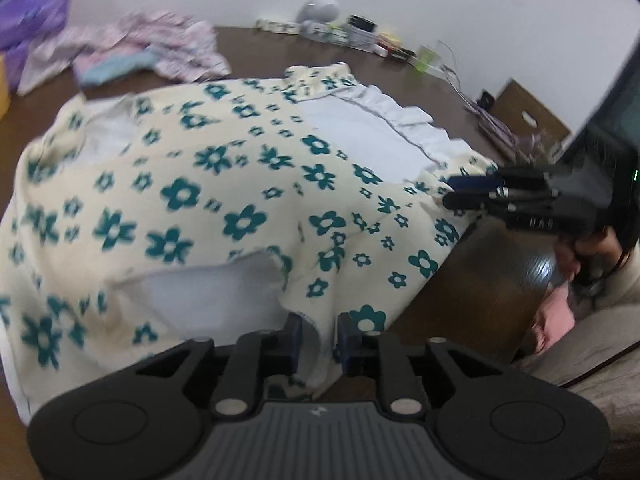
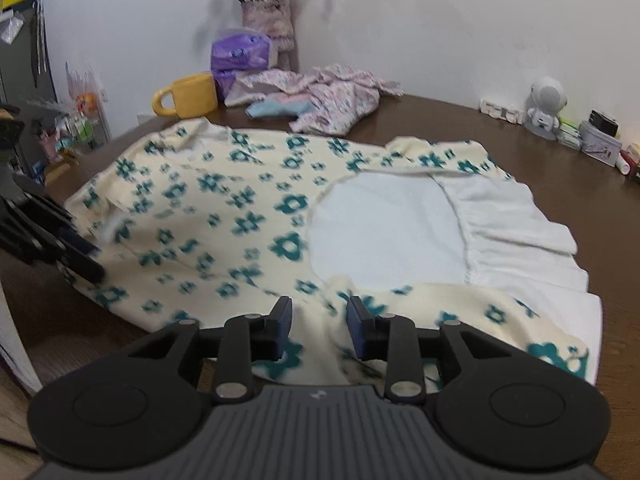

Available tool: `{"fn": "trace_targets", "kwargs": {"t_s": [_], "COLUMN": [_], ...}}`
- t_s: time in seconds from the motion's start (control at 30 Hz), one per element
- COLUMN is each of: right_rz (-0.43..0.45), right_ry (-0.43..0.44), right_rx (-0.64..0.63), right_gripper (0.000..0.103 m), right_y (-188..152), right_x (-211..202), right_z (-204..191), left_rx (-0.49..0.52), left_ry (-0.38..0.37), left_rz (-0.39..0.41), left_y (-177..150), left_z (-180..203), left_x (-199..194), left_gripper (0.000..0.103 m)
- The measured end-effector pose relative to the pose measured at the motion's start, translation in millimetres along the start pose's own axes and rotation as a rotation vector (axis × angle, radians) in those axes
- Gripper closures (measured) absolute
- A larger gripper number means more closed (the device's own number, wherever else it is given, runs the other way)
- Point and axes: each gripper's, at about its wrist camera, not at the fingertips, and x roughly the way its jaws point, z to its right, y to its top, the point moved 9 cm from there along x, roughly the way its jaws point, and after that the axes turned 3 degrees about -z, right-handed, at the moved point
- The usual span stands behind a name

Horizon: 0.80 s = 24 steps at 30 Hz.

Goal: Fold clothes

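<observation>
Left claw (image 1: 318, 338), frame bottom, grips the floral garment (image 1: 224, 184) hem; right claw (image 2: 320, 330) likewise pinches its edge on the bench (image 2: 540, 160).

A dark brown wooden worktop (image 2: 460, 128) stands against plain white walls (image 2: 440, 20) that meet in a corner behind a vase (image 2: 267, 20) of dried flowers. A yellow mug (image 2: 192, 94) and purple tissue packs (image 2: 240, 53) sit near that corner. Small boxes and a white figurine (image 2: 545, 106) line the wall edge. A dark cabinet (image 2: 24, 60) stands at left.
</observation>
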Motion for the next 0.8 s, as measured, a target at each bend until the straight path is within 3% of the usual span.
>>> {"fn": "trace_targets", "kwargs": {"t_s": [0.13,0.17,0.2,0.5,0.6,0.8], "right_rz": [-0.001,-0.011,-0.02,-0.068,-0.066,-0.088], "right_ry": [0.01,-0.004,-0.018,-0.184,-0.208,-0.229], "right_rx": [0.033,0.042,0.051,0.172,0.211,0.205], "right_gripper": [0.073,0.073,0.073,0.073,0.073,0.07], "right_y": [5.5,3.8,2.2,-9.2,-10.3,-9.9], "right_x": [6.6,10.4,14.3,27.9,26.5,28.9], "right_z": [-17.8,-20.5,-23.3,-12.3,-7.5,-7.8], "left_rx": [0.089,0.086,0.083,-0.033,-0.054,-0.056], "left_ry": [-0.016,-0.04,-0.065,-0.324,-0.367,-0.38], "left_rz": [-0.024,-0.037,-0.051,-0.13,-0.165,-0.187], "left_y": [1.7,0.4,-0.8,-4.1,-6.2,-11.1], "left_z": [8.9,9.2,9.4,-5.8,-10.8,-11.4], "left_x": [5.0,6.5,7.9,12.9,12.4,13.1], "left_gripper": [0.084,0.096,0.1,0.103,0.103,0.103]}}
